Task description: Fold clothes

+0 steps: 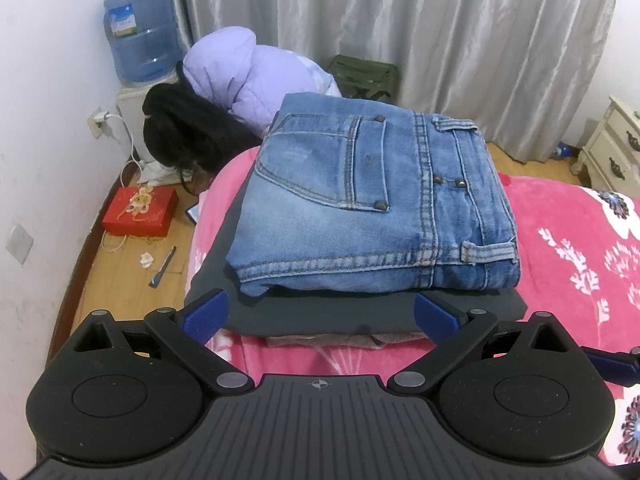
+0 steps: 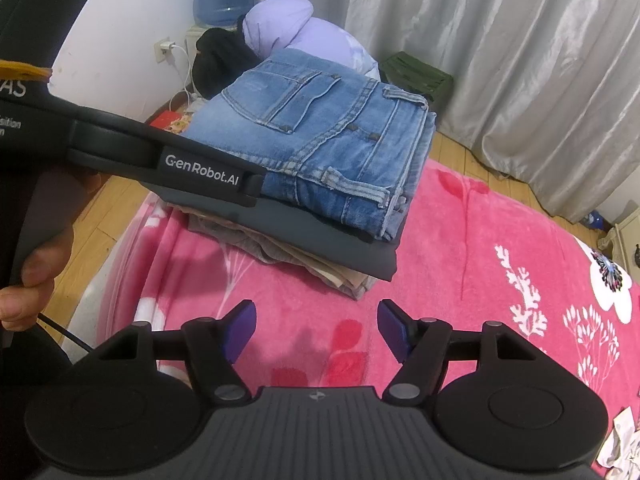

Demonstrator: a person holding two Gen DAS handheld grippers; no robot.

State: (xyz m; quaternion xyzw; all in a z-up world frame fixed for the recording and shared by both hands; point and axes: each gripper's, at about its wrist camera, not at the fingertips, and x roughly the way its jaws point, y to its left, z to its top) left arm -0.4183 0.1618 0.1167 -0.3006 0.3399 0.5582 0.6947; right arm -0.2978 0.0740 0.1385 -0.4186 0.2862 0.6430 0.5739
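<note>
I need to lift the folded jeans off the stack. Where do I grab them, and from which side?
Probably the folded jeans by their thick near edge, where the layers and hem face the open left gripper. Come in from the front, low, one finger sliding between denim and the dark grey garment beneath, so all layers lift together.

The left gripper [image 1: 320,312] has a black ribbed housing with a small crosshair mark, two round black discs, grey pivot screws, and black linkage arms ending in blue textured pads [image 1: 206,312]. The right gripper [image 2: 316,330] is built alike, its pads [image 2: 240,330] purple-blue. Seen from the right wrist, the left unit's side reads "GenRobot.AI" in white, and a black cable trails by the hand [image 2: 28,280].
</note>
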